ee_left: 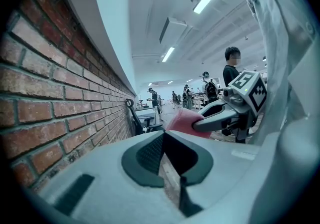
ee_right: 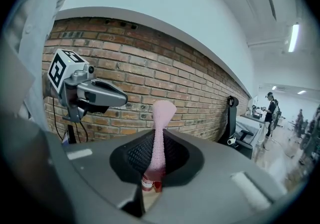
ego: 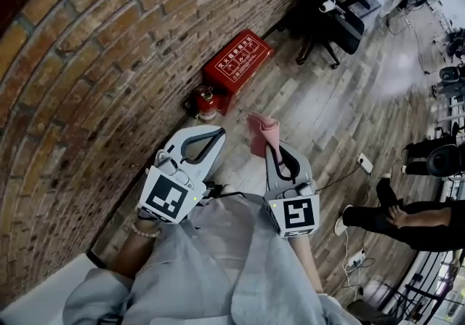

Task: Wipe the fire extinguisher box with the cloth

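Right gripper [ego: 270, 147] clamps the pink cloth [ego: 261, 129]. The fire extinguisher box [ego: 236, 59] lies ahead, slightly left of it, lengthwise along the brick wall [ego: 94, 76]. Left gripper [ego: 214, 136] is closed, empty.

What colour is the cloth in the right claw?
The cloth is pink, clearest in the right gripper view.

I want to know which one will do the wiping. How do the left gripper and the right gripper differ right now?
The right gripper is shut on the pink cloth, which sticks out past its tips; the left gripper has its jaws together on nothing. The left gripper is nearer the brick wall, the right gripper farther out over the wooden floor. Both point roughly toward the red fire extinguisher box.
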Demonstrator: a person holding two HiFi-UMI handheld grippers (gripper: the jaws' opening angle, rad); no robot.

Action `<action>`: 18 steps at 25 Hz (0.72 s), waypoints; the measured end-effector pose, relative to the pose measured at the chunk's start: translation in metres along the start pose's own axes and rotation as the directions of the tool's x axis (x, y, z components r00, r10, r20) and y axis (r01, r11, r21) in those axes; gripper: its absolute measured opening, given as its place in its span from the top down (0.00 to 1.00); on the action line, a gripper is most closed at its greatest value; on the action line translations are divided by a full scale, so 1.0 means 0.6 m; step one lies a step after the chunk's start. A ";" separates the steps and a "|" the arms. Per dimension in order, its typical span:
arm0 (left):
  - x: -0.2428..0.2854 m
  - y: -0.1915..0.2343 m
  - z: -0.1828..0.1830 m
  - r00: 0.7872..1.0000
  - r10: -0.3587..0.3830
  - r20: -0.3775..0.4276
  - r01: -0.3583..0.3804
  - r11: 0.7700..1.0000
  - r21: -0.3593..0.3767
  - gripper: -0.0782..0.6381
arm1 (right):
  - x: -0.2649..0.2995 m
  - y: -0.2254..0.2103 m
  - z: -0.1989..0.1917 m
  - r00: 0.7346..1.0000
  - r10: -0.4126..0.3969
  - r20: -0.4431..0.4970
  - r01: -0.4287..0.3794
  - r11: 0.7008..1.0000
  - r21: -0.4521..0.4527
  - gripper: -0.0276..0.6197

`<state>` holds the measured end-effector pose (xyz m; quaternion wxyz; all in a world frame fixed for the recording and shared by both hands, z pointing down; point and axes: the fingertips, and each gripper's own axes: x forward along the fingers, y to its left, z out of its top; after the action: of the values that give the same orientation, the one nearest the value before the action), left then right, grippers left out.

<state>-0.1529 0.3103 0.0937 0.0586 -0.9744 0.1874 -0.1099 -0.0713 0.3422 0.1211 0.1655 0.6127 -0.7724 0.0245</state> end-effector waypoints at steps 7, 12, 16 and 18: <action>-0.015 -0.006 -0.003 0.999 -0.025 0.026 0.025 1.000 0.010 0.89 | -0.010 0.022 -0.008 0.999 -0.032 -0.010 0.032 0.999 -0.004 0.91; -0.017 -0.007 -0.014 0.999 -0.032 0.018 0.032 0.999 0.005 0.89 | -0.009 0.023 -0.018 0.999 -0.039 -0.026 0.039 0.999 0.006 0.91; -0.003 0.011 -0.020 1.000 -0.026 -0.012 0.027 0.999 0.022 0.89 | 0.008 0.008 -0.014 0.999 -0.038 -0.017 0.038 0.999 0.005 0.91; 0.013 0.018 -0.018 1.000 -0.019 -0.004 0.019 1.000 0.014 0.89 | 0.020 -0.006 -0.019 0.999 -0.036 -0.018 0.036 0.999 0.010 0.91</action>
<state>-0.1523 0.2968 0.1038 0.0639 -0.9754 0.1777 -0.1135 -0.0674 0.3328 0.1349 0.1695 0.6270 -0.7597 0.0308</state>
